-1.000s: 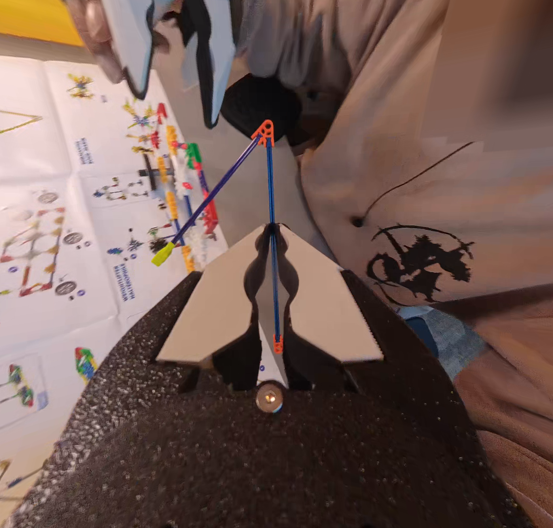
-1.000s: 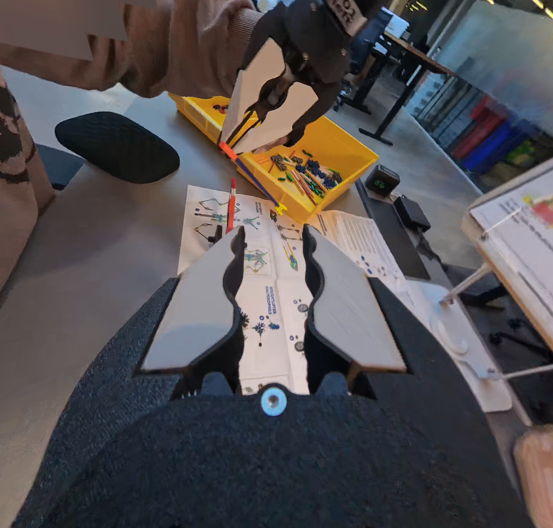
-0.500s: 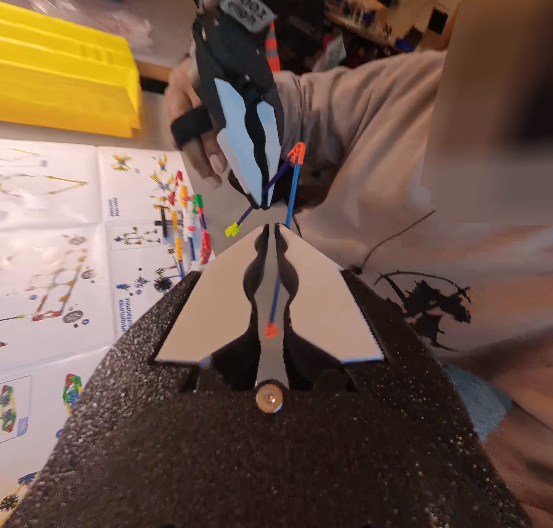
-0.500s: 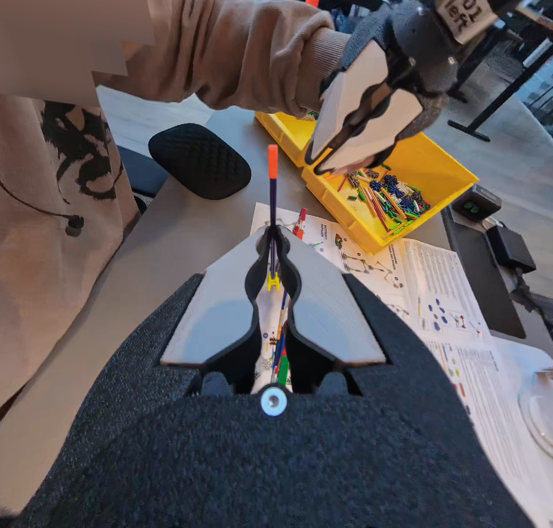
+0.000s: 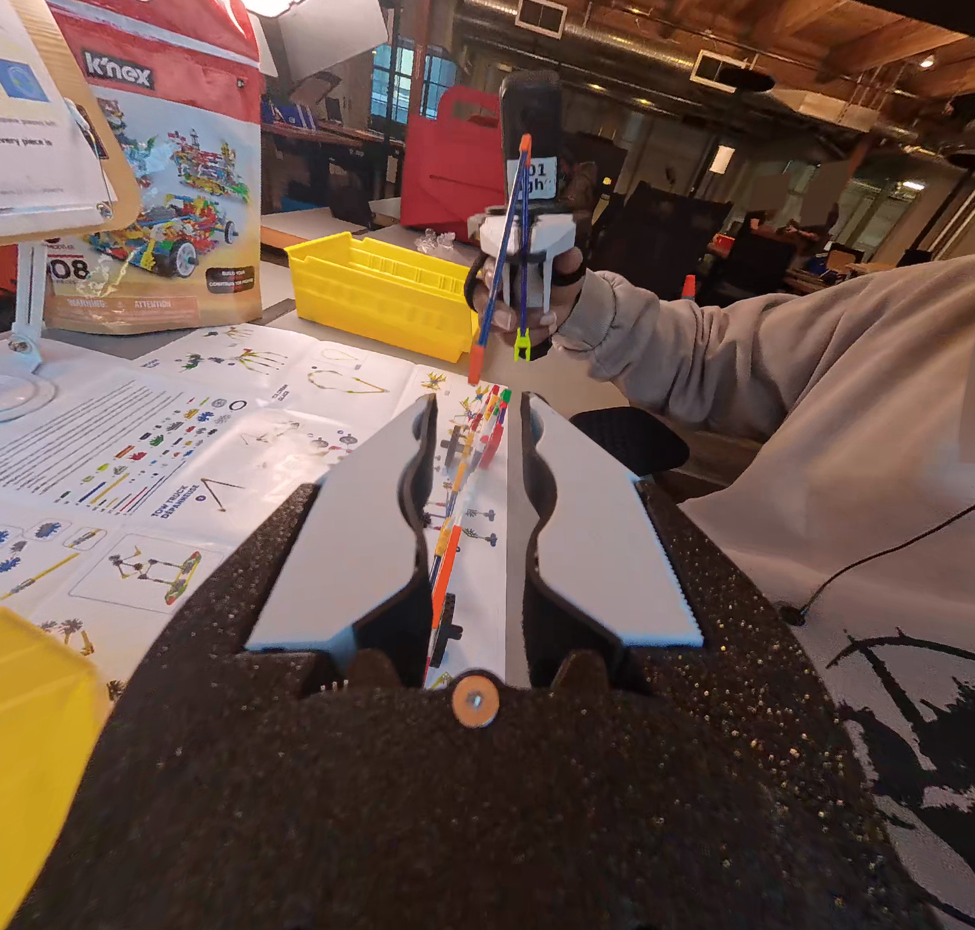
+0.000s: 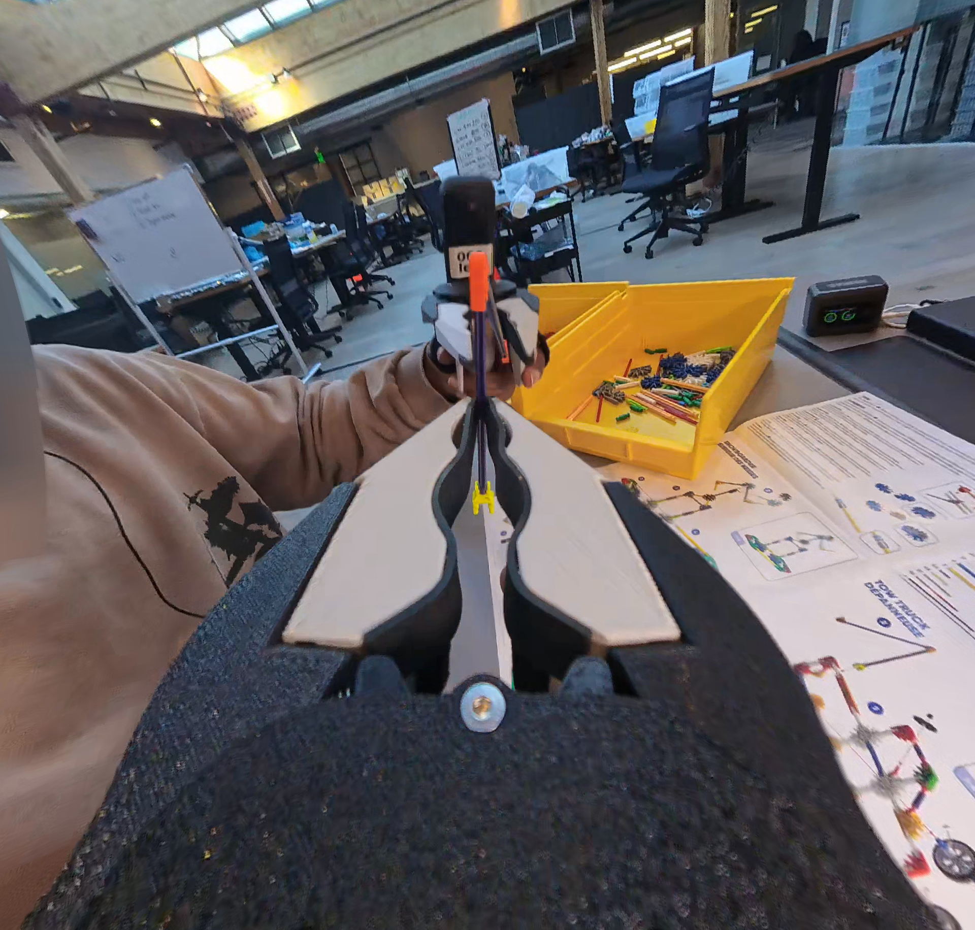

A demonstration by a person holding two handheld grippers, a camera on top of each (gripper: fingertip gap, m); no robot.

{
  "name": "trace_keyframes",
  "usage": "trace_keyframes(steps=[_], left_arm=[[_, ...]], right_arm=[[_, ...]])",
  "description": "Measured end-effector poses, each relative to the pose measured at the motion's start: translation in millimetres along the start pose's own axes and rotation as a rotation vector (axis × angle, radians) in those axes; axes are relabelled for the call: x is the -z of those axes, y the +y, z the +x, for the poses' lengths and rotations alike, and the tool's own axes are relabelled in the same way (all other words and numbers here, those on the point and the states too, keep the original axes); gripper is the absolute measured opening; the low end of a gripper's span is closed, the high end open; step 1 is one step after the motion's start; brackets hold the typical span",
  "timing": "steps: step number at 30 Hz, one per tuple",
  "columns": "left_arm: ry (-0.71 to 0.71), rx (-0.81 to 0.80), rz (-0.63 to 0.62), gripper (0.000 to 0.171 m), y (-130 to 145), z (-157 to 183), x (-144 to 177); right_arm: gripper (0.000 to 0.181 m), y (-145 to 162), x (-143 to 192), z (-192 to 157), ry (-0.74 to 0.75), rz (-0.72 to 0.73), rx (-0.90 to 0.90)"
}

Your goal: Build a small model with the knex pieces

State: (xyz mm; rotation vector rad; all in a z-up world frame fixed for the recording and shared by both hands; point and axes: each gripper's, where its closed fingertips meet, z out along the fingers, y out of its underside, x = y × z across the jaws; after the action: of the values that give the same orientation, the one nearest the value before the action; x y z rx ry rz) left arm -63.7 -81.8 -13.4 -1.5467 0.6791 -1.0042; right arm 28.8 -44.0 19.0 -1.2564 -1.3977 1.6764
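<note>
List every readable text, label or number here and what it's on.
Not quoting writing; only its bearers.
Red toy box: brand, numbers.
Instruction sheet: headings, fine print.
White sticker: characters, partly hidden.
Whiteboard: handwriting, too blurred.
Clipboard page: blurred print.

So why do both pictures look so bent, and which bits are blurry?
Left wrist view: wide-angle lens bows the ceiling beams; the yellow bin is fairly crisp, and a bright ceiling light glares at top. Right wrist view: same curving; the instruction sheet smears toward the lower right edge, while the right gripper stays sharp.
</note>
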Motion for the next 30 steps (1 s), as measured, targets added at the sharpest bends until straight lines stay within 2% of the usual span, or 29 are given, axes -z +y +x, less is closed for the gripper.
trace_keyframes(steps=[4, 8, 12, 17, 22, 25, 26, 30], left_arm=[[0.005, -0.006, -0.019, 0.031, 10, 5, -14], [0.048, -0.03, 0.046, 0.028, -6, 18, -22], [0.057, -0.079, 0.078, 0.0, -19, 25, -21], [0.025, -0.101, 0.068, 0.0, -16, 22, -11], [0.068, -0.03, 0.167, 0.0, -18, 23, 14], [0.029, 0.001, 0.197, 0.0, -12, 16, 29], [0.012, 0.006, 0.196, 0.0, -8, 14, 33], [-0.018, 0.03, 0.117, 0.032, 23, 9, 41]], right_arm=[[0.001, -9, -6, -5, -0.03, 0.041, 0.004], [0.001, -9, -12, -8, -0.043, 0.035, 0.009], [0.001, -7, -16, -6, -0.027, 0.013, 0.025], [0.001, 1, -27, 3, 0.032, -0.055, 0.066], [0.001, 9, -51, -2, 0.012, -0.134, 0.116], [0.001, 16, -65, -1, 0.014, -0.184, 0.119], [0.001, 17, -70, -2, 0.0, -0.19, 0.109], [0.001, 25, -87, -3, -0.021, -0.227, 0.095]])
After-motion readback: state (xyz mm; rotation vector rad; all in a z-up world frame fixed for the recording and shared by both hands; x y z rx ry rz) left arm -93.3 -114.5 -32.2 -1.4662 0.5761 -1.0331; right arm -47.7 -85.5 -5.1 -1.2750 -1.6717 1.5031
